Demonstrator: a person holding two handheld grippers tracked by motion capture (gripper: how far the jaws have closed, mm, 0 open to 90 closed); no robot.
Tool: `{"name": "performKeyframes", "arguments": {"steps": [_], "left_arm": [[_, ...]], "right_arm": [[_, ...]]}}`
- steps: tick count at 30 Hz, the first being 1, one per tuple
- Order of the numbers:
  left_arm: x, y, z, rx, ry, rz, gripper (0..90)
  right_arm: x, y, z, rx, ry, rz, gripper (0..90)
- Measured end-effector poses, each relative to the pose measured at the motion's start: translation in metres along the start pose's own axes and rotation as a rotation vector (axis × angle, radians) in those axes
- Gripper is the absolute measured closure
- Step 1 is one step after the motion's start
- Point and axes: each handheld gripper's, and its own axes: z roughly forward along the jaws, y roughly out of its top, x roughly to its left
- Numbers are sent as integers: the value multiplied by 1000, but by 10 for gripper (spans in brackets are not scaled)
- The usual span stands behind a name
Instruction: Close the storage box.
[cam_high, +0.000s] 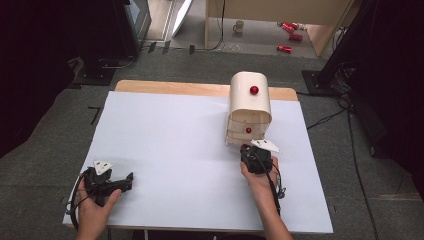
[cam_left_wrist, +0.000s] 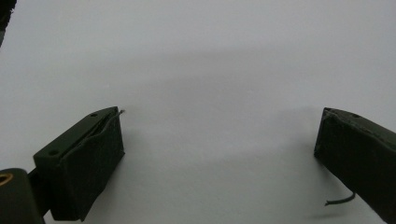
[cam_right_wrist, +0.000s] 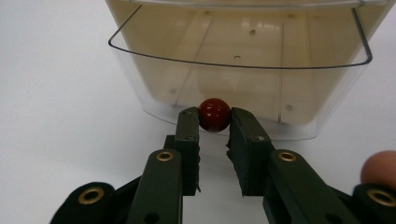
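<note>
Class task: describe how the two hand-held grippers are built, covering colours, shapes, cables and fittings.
Both are black. The left gripper and the right gripper each carry a pale three-cornered plate and trail a black cable. The right's jaws show brass-coloured rivets and flat dark pads. No sleeves are visible.

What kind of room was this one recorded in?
Probably a lab or workshop set up for recording, not a home. A table under a plain white sheet stands on grey carpet, dark equipment stands and cables line the sides, and a mug and red cans lie on the floor behind.
</note>
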Motion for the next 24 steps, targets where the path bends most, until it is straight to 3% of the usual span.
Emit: {"name": "performKeyframes", "arguments": {"steps": [24], "left_arm": [[0,0,0,0,0,0,12]], "right_arm": [[-2,3,15,6,-13,3,747]]}}
